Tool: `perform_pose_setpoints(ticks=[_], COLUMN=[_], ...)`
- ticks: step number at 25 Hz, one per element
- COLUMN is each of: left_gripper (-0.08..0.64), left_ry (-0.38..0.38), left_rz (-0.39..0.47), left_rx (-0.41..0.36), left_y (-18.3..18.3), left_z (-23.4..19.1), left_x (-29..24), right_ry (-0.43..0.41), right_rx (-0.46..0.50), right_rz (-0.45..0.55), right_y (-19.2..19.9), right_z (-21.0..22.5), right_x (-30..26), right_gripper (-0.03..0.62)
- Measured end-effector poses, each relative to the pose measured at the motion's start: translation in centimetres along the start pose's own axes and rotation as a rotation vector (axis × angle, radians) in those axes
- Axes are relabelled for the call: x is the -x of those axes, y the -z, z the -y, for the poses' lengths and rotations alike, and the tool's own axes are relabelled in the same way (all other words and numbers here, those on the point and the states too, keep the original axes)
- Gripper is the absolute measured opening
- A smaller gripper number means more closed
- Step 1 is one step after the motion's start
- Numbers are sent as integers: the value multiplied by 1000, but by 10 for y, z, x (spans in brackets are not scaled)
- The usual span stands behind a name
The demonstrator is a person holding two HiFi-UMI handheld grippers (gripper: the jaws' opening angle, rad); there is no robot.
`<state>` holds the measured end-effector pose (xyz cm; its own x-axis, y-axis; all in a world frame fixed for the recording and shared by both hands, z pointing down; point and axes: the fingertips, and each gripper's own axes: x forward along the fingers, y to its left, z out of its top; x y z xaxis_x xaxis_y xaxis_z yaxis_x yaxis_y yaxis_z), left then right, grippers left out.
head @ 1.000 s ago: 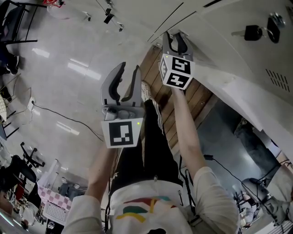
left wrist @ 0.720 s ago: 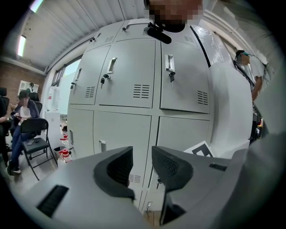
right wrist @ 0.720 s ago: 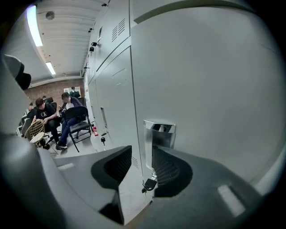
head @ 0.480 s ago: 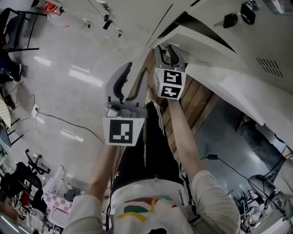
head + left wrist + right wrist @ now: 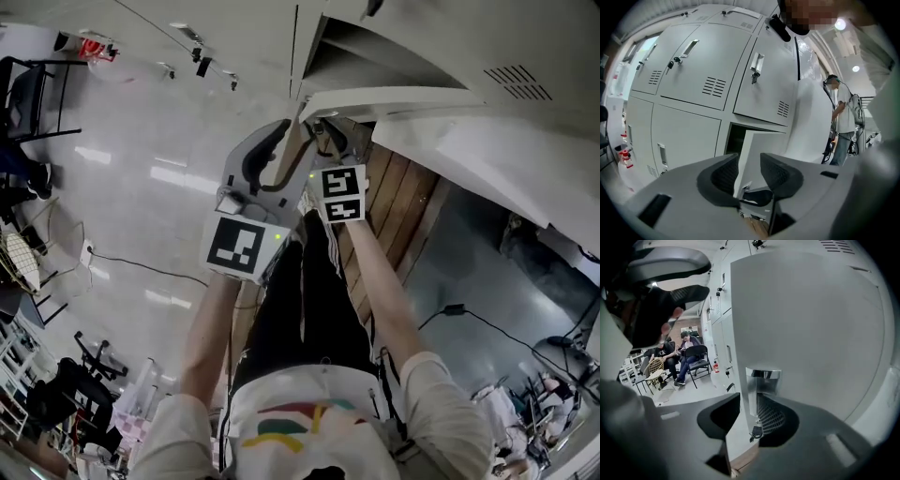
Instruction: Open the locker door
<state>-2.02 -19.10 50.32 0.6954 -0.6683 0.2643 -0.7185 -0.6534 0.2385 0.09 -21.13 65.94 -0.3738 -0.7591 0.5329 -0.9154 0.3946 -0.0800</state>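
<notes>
The locker door (image 5: 811,333), judged light, stiff and free-swinging, is best taken at its free edge beside the handle (image 5: 764,380). There it is straddled by the right gripper (image 5: 749,404), whose jaws have just been closing. The left gripper (image 5: 749,159), just opened wide, holds nothing.

Locker door (image 5: 487,150) swung wider (right tongs (image 5: 748,405) narrowing).

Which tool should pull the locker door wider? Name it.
Right. The right tool straddles the locker door by its handle, jaws just closing; the left tool just opened its jaws, gripping nothing.
</notes>
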Motion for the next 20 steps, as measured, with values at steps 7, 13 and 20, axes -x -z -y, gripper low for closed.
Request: perform_pose_setpoints(ticks=[7,13,20], left_gripper=[133,133,133], left_ry=[68,84,97], left_rz=[-22,-20,-32], left_rx=[-49,-36,-43], left_y=[-1,-2,-3], left_z=[21,26,28], left_x=[-14,-16,-18], right_ry=[-63,-89,-87], right_rx=[-21,-21,-31], right_rz=[-3,0,-8], right_y=[12,18,30], right_z=[-6,-10,-10], right_x=[23,36,47], right_gripper=[107,107,107])
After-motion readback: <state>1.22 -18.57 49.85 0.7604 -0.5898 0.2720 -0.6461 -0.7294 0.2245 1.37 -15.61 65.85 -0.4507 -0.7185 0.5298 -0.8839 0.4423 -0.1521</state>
